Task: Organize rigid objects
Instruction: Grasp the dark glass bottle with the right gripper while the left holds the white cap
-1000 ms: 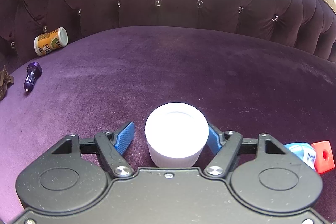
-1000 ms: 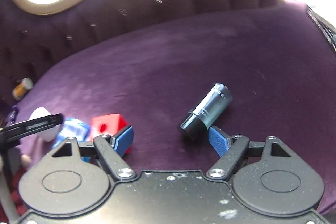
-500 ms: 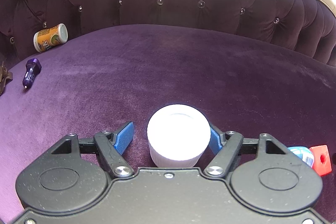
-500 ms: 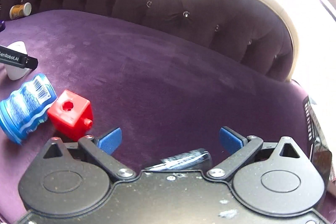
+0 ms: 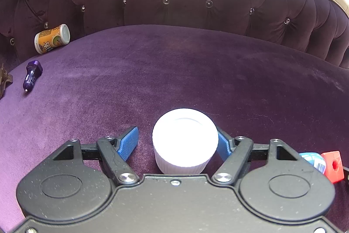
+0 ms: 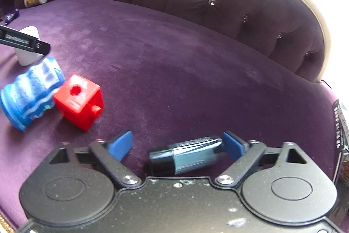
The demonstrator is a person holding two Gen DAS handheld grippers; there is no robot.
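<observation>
Both grippers spread: left (image 5: 177,142) around white jar (image 5: 185,143), contents unseen; right (image 6: 177,144) straddling dark cylinder (image 6: 185,157).

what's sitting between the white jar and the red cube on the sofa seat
The blue crinkled bottle lies on its side between the white jar and the red cube, beside the cube. The right wrist view shows it best.

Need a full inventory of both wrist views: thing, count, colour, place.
white cap: 1, white, upright on seat between left fingers
dark tube: 1, black and blue-grey, lying between right fingers
red cube: 1, red, seat, touching blue bottle
blue bottle: 1, blue, lying left of cube
orange can: 1, orange and white, lying at backrest
purple plug: 1, purple, seat far left
sofa: 1, purple velvet, tufted
left gripper: 1, black with blue pads, open
right gripper: 1, same, open
</observation>
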